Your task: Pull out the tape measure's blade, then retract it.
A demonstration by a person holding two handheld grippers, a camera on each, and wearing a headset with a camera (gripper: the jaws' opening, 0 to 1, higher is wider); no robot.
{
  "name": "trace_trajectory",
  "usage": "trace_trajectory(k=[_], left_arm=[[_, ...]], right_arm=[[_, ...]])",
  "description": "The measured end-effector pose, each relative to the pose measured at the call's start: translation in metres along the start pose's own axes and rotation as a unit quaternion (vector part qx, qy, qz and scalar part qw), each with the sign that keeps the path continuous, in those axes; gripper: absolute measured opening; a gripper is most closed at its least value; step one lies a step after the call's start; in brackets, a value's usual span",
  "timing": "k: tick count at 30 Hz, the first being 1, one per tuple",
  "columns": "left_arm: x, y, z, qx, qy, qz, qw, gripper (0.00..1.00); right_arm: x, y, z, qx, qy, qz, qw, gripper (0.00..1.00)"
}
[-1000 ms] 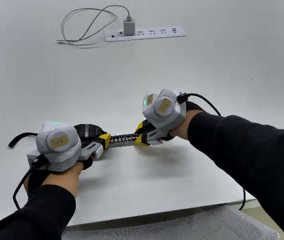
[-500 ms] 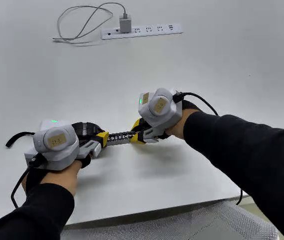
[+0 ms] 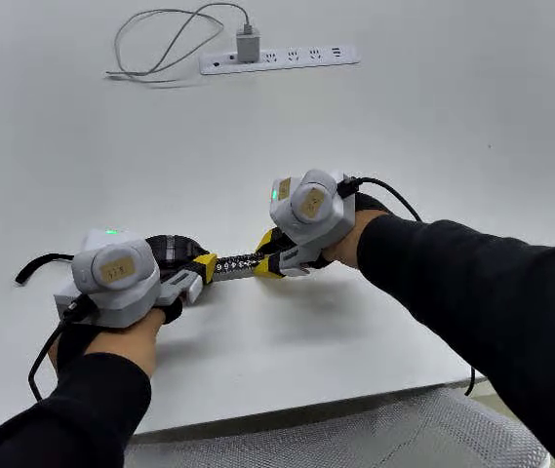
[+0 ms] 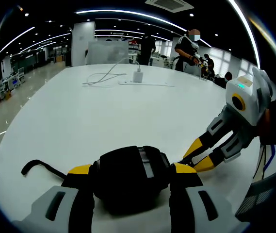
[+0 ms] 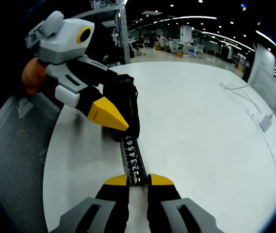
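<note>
The tape measure (image 3: 174, 252) lies on the white counter (image 3: 404, 156), near the front edge, on the person's left side. The left gripper (image 3: 193, 273) has its jaws clenched around the black case (image 4: 130, 179), with one yellow tip on each side of it, as the left gripper view shows. A short piece of the blade (image 5: 132, 158) is out of the case, and the numbers 2 to 7 can be read on it. The right gripper (image 5: 138, 180) grasps the end of this blade: its jaws are pressed together on it and the tips almost touch. The two grippers are close to each other, with the blade straight between them, low over the counter; I cannot tell if it touches the surface. A black strap (image 3: 35, 265) lies on the counter to the left of the case. At the far side of the counter there is a white power strip (image 3: 287, 58) with a charger (image 3: 247, 44) plugged in, and a grey cable (image 3: 160, 34) lies in loops beside it.
</note>
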State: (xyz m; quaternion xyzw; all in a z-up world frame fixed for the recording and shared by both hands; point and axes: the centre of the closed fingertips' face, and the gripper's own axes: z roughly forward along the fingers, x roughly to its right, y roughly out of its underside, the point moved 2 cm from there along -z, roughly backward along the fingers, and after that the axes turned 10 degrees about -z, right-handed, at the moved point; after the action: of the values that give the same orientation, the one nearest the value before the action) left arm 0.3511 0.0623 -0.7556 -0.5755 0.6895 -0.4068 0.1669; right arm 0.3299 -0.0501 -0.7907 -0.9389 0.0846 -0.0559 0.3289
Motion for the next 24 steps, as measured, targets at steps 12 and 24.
trace_trajectory(k=[12, 24], left_arm=[[-0.001, 0.0, 0.0021, -0.001, 0.001, 0.001, 1.0, 0.58], [-0.0015, 0.0001, 0.0032, -0.003, -0.001, -0.002, 1.0, 0.58]], right_arm=[[-0.0014, -0.0027, 0.0015, 0.001, 0.003, -0.001, 1.0, 0.1], [-0.0008, -0.0077, 0.006, 0.006, 0.001, -0.002, 1.0, 0.1]])
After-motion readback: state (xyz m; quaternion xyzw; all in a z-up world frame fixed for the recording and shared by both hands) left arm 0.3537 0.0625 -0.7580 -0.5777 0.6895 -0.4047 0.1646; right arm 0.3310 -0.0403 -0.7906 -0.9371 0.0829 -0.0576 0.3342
